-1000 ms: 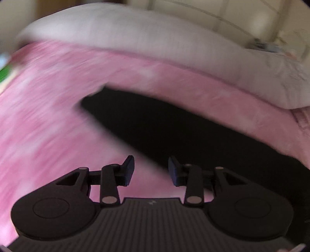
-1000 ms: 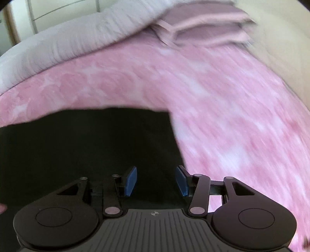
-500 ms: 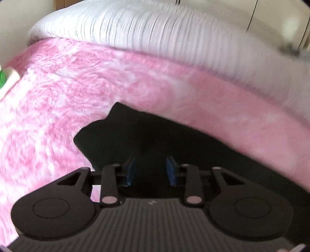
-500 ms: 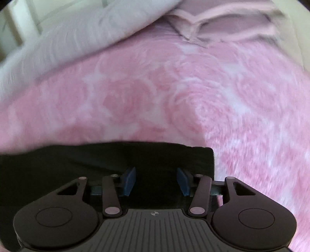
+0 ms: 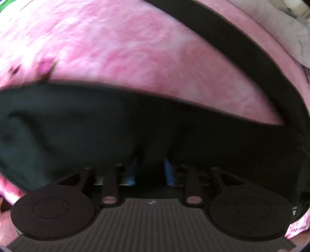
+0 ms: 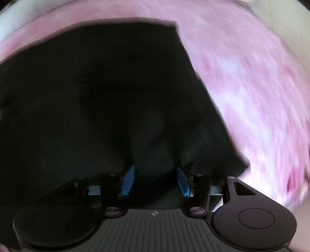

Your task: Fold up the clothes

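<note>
A black garment lies on a pink bedspread. In the left wrist view its near edge is bunched between the blue pads of my left gripper, which is shut on it; a far band of the same cloth runs across the top right. In the right wrist view the black garment fills the left and middle. A fold of it sits between the pads of my right gripper, which are pressed into the cloth and hold it.
The pink bedspread stretches to the right of the garment. A white duvet lies along the far edge of the bed. A green item shows at the top left corner.
Both grippers went down onto the garment's near edge and closed on it. The cloth now bunches up in front of both cameras and the view is much closer to the bed.
</note>
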Tool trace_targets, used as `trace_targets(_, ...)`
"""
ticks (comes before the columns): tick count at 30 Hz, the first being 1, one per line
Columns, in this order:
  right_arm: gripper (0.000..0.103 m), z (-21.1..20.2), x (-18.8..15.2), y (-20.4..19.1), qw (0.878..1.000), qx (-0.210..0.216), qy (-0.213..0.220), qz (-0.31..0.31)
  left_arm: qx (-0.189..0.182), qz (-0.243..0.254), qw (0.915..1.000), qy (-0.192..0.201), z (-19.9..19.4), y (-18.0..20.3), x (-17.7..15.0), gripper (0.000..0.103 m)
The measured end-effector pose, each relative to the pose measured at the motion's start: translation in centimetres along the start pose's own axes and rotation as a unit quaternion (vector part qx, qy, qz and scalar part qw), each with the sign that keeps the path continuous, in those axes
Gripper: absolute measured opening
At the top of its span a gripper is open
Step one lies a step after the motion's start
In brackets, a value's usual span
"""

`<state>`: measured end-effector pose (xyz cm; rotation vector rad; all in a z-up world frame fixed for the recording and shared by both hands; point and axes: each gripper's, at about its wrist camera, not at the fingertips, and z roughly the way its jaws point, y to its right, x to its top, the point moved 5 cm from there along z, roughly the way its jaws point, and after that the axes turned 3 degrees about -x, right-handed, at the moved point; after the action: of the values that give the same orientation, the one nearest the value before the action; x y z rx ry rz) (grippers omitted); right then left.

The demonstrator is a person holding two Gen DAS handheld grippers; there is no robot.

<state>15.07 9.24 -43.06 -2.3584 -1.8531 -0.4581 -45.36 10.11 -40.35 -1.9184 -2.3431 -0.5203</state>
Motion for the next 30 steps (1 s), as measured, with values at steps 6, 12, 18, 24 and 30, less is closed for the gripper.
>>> trace_targets(6,0.051,-7.0,1.4,-2.4,0.999,0.040,-0.012,-0.006,0.017,0.053,0.9984,0.000,-5.7,3.7,0.9,0.033)
trace_targets(12,0.065,-14.2,3.8,-6.9,0.991,0.075,0.012,-0.114,0.020,0.073,0.9958,0.052,-13.9,9.1,0.9,0.043)
trace_targets(18,0.066,-18.2,3.8,-8.5,0.969,0.120,0.027,-0.215,0.047,0.041,0.9943,0.087,-19.0,13.7,-2.1,0.045)
trace_targets(24,0.066,-18.6,3.8,-4.5,0.950,0.138,0.031,-0.278,0.084,-0.038,0.9870,0.132,-22.3,20.8,-8.9,0.045)
trace_targets(30,0.066,-20.8,1.3,1.1,0.924,0.143,0.054,-0.350,0.087,-0.080,0.9830,0.141,-24.0,28.7,-17.1,0.046)
